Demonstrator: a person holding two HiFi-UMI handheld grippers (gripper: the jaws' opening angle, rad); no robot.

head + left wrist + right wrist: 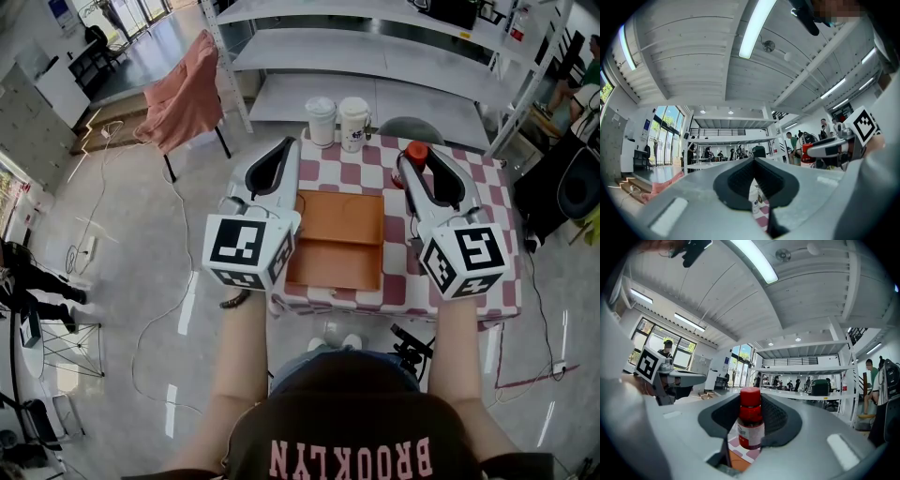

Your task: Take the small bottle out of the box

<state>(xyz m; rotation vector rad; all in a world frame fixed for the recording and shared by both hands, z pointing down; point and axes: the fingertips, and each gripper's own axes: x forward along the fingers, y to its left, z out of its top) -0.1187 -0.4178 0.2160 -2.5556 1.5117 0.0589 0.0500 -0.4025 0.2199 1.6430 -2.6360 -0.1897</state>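
Two cups (321,122), perhaps lidded, stand on checkered table (487,183)

- small bottle (416,150): head view shows cap only, rest behind right gripper (413,169).
- Its label (751,431), seen from right gripper view: print too blurry to read.
- two cups (355,125): print too small, can't read.

Table (487,187): pink-and-white checked cloth (361,159) over the whole top. Two things sit directly on it.

Open orange-brown box (337,239), left of centre. It's two shallow halves, one far, one near. The near half reaches the table's near edge.

Two cups at the far edge, just beside each other: left cup (321,121) white with a lid, right cup (354,124) white with print. Both stand upright, apart from the box.
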